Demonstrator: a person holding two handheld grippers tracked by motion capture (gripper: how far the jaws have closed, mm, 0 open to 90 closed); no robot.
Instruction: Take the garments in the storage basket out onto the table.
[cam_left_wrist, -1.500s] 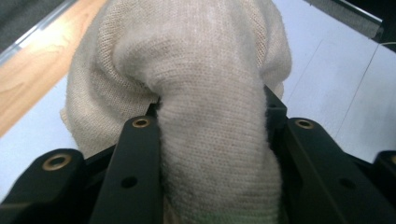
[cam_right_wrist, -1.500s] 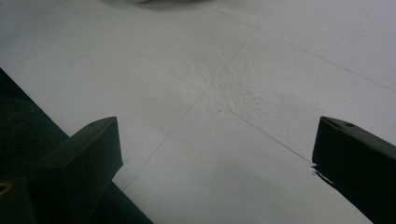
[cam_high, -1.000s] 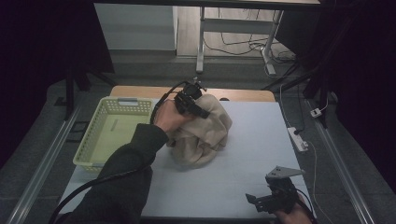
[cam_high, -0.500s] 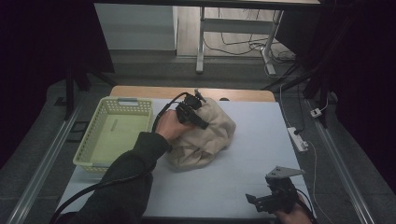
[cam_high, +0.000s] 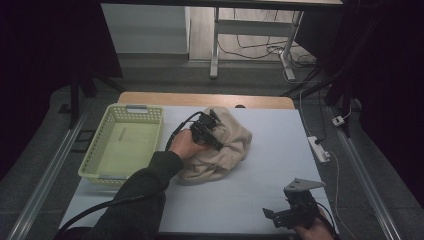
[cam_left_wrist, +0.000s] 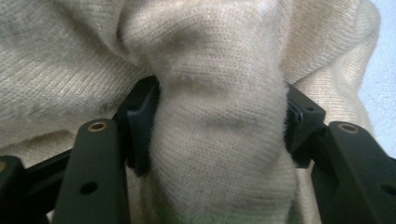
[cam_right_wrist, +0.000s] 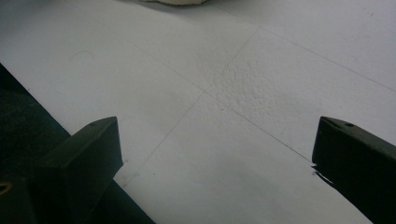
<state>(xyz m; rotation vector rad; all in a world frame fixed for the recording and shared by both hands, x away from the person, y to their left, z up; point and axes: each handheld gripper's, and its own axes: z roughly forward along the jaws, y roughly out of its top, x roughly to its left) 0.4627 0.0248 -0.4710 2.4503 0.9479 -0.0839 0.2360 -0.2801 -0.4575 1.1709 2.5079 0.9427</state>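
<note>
A beige knitted sweater (cam_high: 231, 146) lies bunched on the white table (cam_high: 270, 170), just right of centre. My left gripper (cam_high: 214, 139) is down on its top left side. In the left gripper view a thick fold of the sweater (cam_left_wrist: 219, 140) fills the gap and touches both pads; the jaws have just been opening with this fold between them. My right gripper (cam_high: 274, 218) rests low at the front right corner, open, and its jaws (cam_right_wrist: 215, 154) span bare table.
A pale green plastic basket (cam_high: 156, 145) stands at the table's left side, close to the sweater. A white power strip (cam_high: 318, 148) lies off the right edge. A bare wooden strip (cam_high: 165, 98) runs along the far edge.
The left hand has come down with the sweater, which now sits lower and flatter on the table. The right gripper has kept still.
</note>
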